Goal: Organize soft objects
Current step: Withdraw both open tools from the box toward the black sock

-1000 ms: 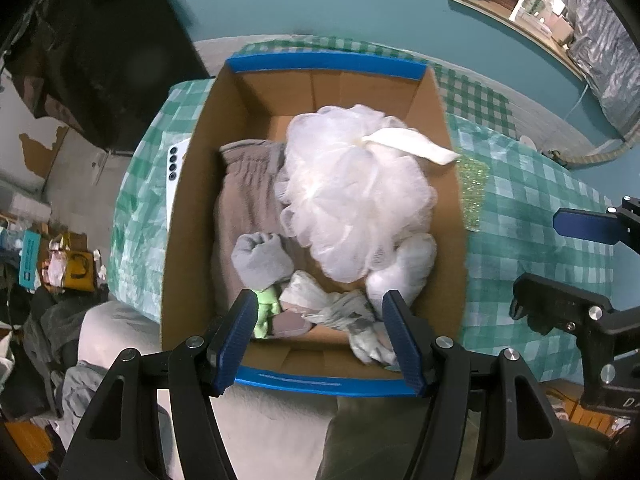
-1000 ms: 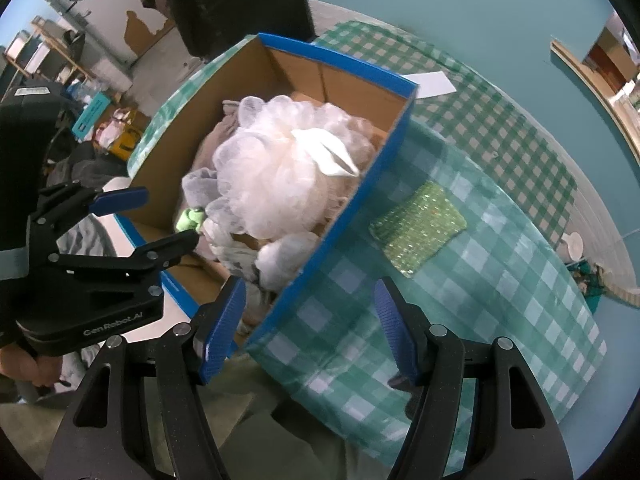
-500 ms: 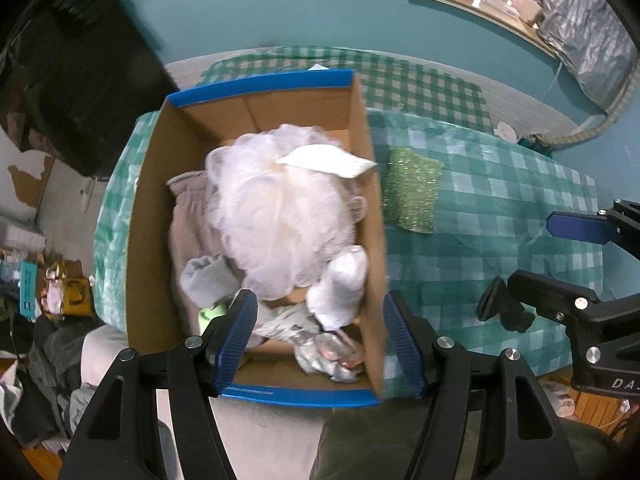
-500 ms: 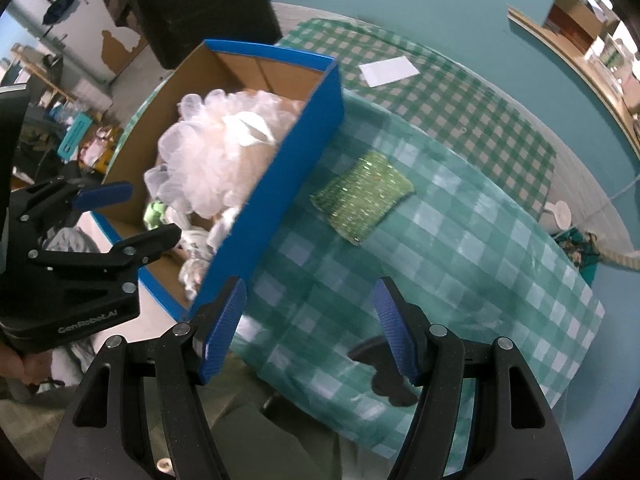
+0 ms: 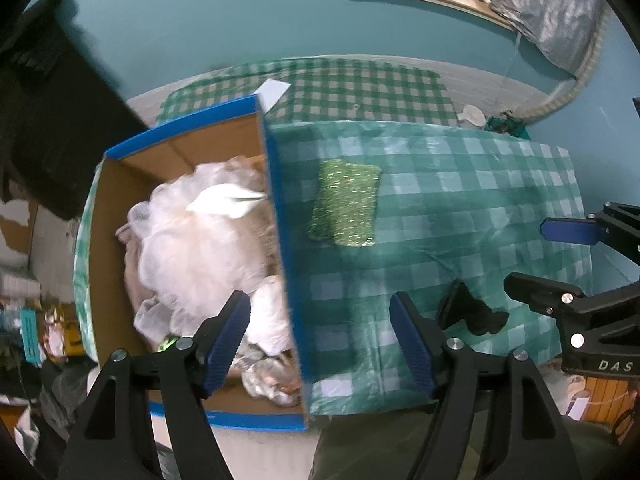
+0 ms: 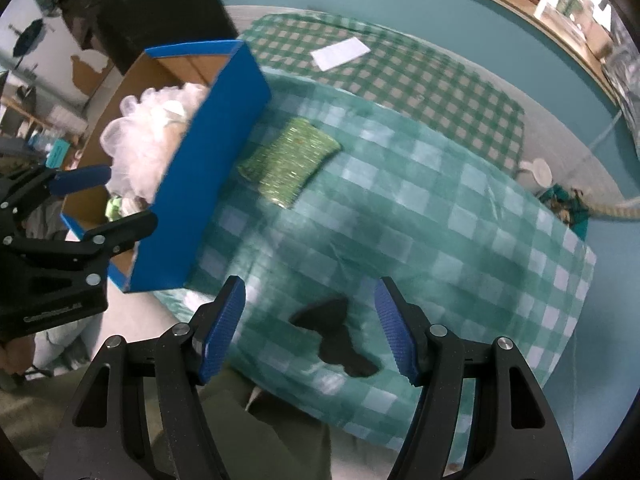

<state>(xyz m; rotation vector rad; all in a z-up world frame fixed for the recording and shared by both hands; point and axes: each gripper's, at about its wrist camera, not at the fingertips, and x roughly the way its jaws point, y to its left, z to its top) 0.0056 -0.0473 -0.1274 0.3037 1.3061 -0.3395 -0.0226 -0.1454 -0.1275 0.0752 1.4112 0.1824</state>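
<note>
Both claws, left [image 5: 320,340] and right [image 6: 310,322], hung apart and empty; ahead of the right claw, the green sponge [image 6: 289,171] lay flat beside the box [image 6: 208,184], likely to slide under a shallow pinch.

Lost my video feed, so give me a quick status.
Left tongs and right tongs open, empty. Green sponge on tablecloth beside blue box; black item lies near right tongs. Nothing blocking either.

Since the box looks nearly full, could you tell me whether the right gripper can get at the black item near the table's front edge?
Probably yes: the right gripper is open, and the black item lies flat on the checked cloth between its fingers, with nothing on top.
</note>
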